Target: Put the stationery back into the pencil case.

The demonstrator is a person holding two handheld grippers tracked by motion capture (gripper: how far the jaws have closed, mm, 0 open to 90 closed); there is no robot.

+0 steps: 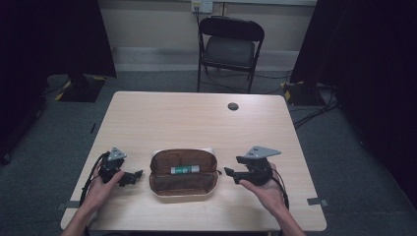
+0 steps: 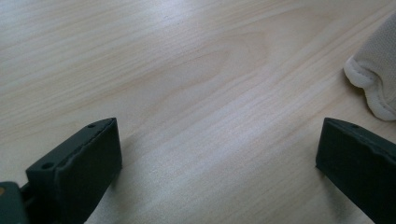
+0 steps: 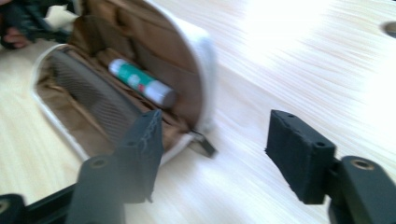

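My case (image 1: 184, 186) lies unzipped mid-desk (image 1: 196, 118), glue stick (image 1: 185, 169) inside, so both grippers rest beside it, left (image 1: 139, 174) at nine o'clock and right (image 1: 227, 171) at three, fingers spread, empty

Stuff you can't really make out here

Right gripper view is smeared with motion blur, so the glue stick (image 3: 142, 84) label in the open pouch (image 3: 205, 70) is unreadable, and the pouch's top runs off the frame. Top left there, the left gripper (image 3: 28, 21) is just a dark cropped blob. The table's cable hole (image 3: 390, 28) is cut by the right edge. In the left gripper view only a pale corner of the pouch (image 2: 373, 70) pokes in. From the high view the stick (image 1: 185, 170) is too tiny to read, and both forearms are chopped by the bottom edge.
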